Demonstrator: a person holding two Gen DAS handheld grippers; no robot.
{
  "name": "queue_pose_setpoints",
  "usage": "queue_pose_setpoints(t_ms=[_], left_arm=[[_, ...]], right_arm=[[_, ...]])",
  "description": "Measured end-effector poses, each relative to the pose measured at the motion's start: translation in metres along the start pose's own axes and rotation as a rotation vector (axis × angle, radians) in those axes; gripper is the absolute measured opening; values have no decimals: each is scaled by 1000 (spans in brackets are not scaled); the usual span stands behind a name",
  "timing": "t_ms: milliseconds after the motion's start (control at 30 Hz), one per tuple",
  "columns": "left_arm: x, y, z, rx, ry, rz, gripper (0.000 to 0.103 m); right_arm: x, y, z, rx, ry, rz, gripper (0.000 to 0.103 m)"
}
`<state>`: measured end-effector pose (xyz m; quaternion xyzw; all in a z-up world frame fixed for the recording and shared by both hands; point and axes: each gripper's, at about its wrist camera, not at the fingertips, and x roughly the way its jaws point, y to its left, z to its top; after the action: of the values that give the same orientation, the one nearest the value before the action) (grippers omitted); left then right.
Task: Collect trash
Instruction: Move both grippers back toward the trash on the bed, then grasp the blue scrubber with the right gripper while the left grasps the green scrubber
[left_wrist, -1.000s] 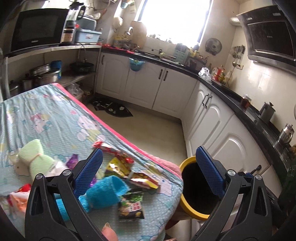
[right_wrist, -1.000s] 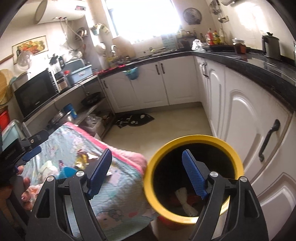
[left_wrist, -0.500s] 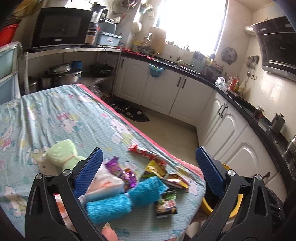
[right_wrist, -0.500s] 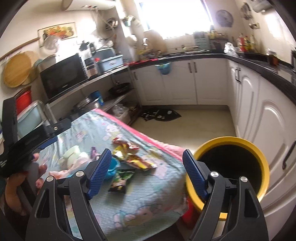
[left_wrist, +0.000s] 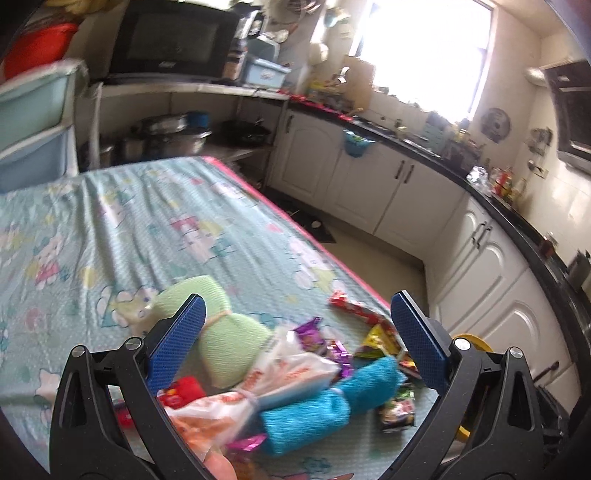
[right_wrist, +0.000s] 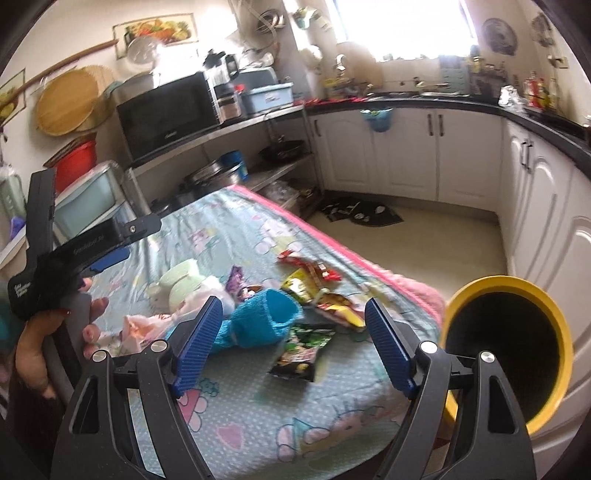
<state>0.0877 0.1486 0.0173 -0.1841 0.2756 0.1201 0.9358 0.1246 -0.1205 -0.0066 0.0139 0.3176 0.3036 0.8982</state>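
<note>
Both pairs of jaws gape empty over the surface (right_wrist: 258, 417), and the dark wrapper (right_wrist: 301, 349) lies just ahead between the right gripper (right_wrist: 291, 339)'s tips, nearer it than the left gripper (left_wrist: 295, 339), bin (right_wrist: 506, 345) to its right.

- The bench cloth (right_wrist: 236, 406) is soft, printed fabric.
- The blue towel (right_wrist: 258, 321) looks fluffy.
- The snack wrappers (right_wrist: 301, 350) are shiny plastic.
- The yellow bin (right_wrist: 506, 343) is smooth plastic.

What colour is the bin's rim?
Yellow, with a black inside. The bin shows best in the right wrist view, beside the table's corner.
</note>
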Motion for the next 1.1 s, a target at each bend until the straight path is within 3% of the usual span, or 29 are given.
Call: queue_pose_setpoints(t_ms=[200,400,600,833,933,1000,1100], left_arm=[[23,45,5,-109,75,41,92],[47,96,4,-307,169,46,92],[76,118,-4,-454,279,-16,92],[103,124,-6,-498,366,9,91],[108,129,-8,-522,383,7,80],[111,132,-8,-525,380,22,61],[110,137,-10,-533,373,24,51]], right_arm=[[38,13,-2,-38,86,39,76],[74,23,-5,-57,160,70,67],[103,30,-6,-77,216,67,64],[120,24,-9,-41,278,115,41],[120,27,-9,-45,280,134,27],[116,30,-8,-57,274,144,18],[111,35,-7,-67,261,159,10]])
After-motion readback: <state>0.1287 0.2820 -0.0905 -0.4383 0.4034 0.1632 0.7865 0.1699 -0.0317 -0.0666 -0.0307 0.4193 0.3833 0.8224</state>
